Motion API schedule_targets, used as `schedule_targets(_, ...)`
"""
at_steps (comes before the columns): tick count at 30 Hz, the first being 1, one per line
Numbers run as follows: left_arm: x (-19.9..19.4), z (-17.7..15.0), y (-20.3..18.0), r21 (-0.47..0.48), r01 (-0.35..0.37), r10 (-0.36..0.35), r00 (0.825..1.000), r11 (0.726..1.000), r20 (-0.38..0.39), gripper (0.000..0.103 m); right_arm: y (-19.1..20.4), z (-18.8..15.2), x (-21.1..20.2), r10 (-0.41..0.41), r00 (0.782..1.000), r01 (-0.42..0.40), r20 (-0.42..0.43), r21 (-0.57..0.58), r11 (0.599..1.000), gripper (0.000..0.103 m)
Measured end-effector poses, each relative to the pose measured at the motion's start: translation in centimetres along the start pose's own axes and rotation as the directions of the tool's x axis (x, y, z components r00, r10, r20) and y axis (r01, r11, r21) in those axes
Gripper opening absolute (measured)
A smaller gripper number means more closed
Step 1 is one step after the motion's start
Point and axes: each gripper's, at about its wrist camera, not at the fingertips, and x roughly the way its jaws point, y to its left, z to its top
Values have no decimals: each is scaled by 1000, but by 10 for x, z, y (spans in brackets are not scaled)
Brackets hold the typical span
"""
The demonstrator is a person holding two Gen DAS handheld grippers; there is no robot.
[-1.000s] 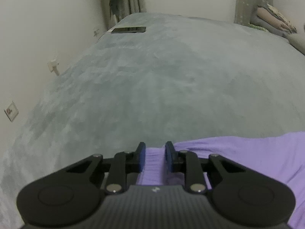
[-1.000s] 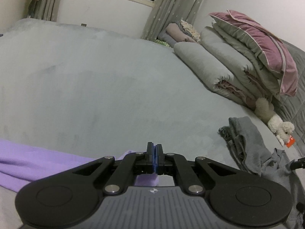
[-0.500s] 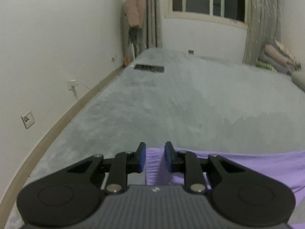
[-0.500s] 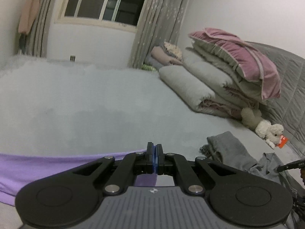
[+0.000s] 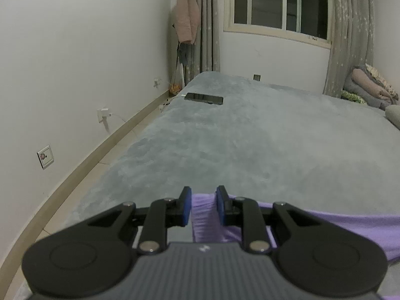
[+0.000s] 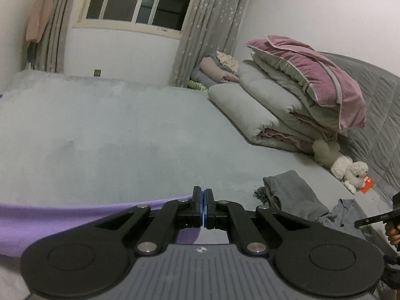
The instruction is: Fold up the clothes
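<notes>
Two grippers hold one purple garment above the near edge of the grey bed, which serves as the landmark for everything else. The left gripper has its blue-padded fingers drawn in narrow around a bunched fold of the purple cloth; the fold fills the gap between them, and the rest of the cloth runs off to the right from there, over the bed's near edge. The right gripper has its jaws pressed fully together — only a thin blue line of padding shows between them — pinching the other end of the purple garment, which stretches away to the left as a taut band in front of the bed surface.

On the bed's far left side lies a dark phone, flat, near the wall. On its right side a stack of folded quilts sits with a pink pillow on top, and a white plush toy lies just beside the stack's near end. Nearer than the toy, crumpled grey clothes rest on the bed — apart from the purple garment. Behind the bed's far end are a window and grey curtains.
</notes>
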Motion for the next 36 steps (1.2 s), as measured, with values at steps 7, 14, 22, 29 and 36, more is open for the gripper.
schedule_targets(7,-7,-7,9,-49,-1,2,1000,999,19,19,3,-15,9,-14,1000,15,-15,26,1000,2)
schedule_targets(14,-46,-32,22,-55,-2,4,999,998,41,19,0,-36,-32,-47,998,47,30,1,999,2)
schedule_targets(22,-72,-66,26,-16,-4,4,1000,1000,10,19,-9,-88,-60,-68,997,66,-22,-46,997,2)
schedule_targets(29,-90,-78,34,-25,6,-5,1000,1000,12,19,-21,-123,-93,-70,997,69,-23,-48,996,2)
schedule_targets(36,-97,-86,45,-35,14,-14,1000,999,-2,19,-38,-146,-114,-57,998,56,-29,-53,997,2)
